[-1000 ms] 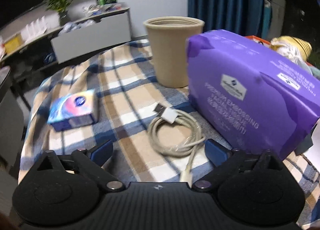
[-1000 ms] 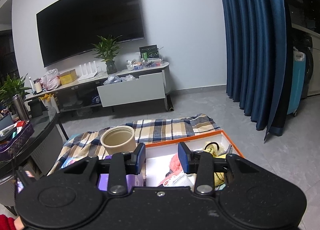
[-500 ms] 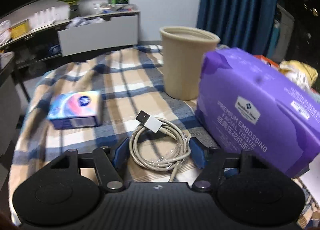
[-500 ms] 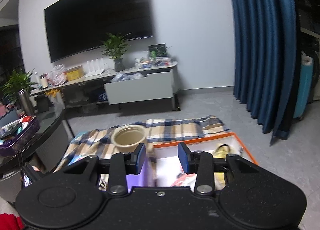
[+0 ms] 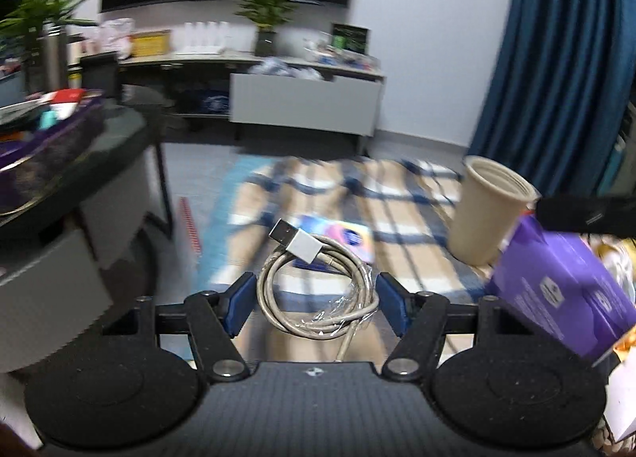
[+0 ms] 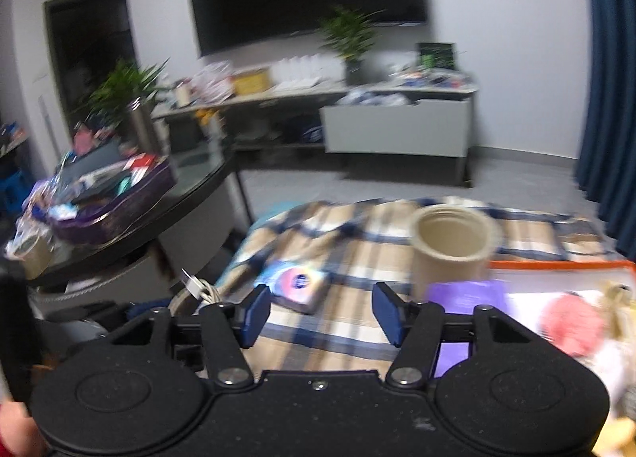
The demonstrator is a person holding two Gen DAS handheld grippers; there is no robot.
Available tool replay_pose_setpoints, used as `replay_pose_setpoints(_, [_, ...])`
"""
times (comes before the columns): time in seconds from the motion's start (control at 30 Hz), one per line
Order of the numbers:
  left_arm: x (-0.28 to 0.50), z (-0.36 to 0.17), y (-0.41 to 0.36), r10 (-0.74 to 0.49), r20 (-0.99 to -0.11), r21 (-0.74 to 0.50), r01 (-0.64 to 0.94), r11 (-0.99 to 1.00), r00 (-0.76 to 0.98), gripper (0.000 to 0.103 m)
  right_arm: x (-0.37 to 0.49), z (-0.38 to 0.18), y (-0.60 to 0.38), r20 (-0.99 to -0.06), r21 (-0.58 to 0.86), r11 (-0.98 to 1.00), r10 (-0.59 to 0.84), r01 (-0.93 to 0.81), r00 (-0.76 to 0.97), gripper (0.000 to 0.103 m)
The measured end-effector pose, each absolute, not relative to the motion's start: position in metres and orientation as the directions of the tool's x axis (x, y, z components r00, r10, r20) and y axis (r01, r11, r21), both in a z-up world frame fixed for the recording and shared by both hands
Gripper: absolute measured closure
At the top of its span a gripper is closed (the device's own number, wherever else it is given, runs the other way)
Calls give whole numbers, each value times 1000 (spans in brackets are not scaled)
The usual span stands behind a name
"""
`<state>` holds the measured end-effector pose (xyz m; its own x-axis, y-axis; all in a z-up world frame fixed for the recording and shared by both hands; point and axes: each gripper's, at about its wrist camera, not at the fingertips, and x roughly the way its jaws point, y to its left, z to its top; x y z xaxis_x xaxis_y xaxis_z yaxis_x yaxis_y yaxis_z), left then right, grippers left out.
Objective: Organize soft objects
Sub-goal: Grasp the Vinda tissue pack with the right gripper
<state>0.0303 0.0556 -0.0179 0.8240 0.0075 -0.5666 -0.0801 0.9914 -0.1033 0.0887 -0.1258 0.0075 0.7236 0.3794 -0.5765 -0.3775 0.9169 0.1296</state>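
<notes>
A coiled grey USB cable [image 5: 318, 290] hangs above the plaid cloth [image 5: 397, 194], with my left gripper [image 5: 316, 304] shut on it, its blue pads [image 5: 238, 304] pressing the coil from both sides. Behind the cable lies a small blue tissue pack [image 5: 342, 236]. A large purple tissue pack [image 5: 556, 290] leans at the right beside a beige cup [image 5: 489, 214]. My right gripper [image 6: 321, 312] hovers over the cloth with its jaws opening and nothing between them. The small tissue pack [image 6: 296, 284] lies just beyond them. The cable [image 6: 198, 288] shows at its lower left.
An orange-rimmed white box [image 6: 556, 264] with a pink soft item [image 6: 568, 321] sits right of the cup [image 6: 449, 246]. A dark round table [image 5: 79, 162] crowded with things stands at the left. A TV stand [image 5: 306, 99] runs along the back wall, with a blue curtain [image 5: 556, 59] at the right.
My left gripper closed on the cable and lifted it off the cloth. My right gripper swung left and lower toward the cloth, and its jaws widened.
</notes>
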Motion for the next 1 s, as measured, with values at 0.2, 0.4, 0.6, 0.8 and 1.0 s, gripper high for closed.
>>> replay_pose_setpoints(0.2, [17,-13,82,29,-556,-151,-135,979,831,36,139,-23,-66,-694,31,827,422,-562,584,25])
replay_pose_setpoints(0.4, [12,-15,97,31,-556,-185,-160,970,831,36,185,-48,-29,-783,-125,678,381,-724,492,23])
replay_pose_setpoints(0.6, [15,-17,103,19,-558,-197,-155,968,830,36,223,-73,-11,-833,-187,599,323,-779,449,20])
replay_pose_setpoints(0.8, [23,-17,105,22,-559,-197,-159,967,829,36,247,-99,2,-863,-180,615,276,-768,423,9])
replay_pose_setpoints(1.0, [25,-15,103,27,-560,-199,-166,966,828,36,259,-99,-21,-876,26,812,300,-583,378,30])
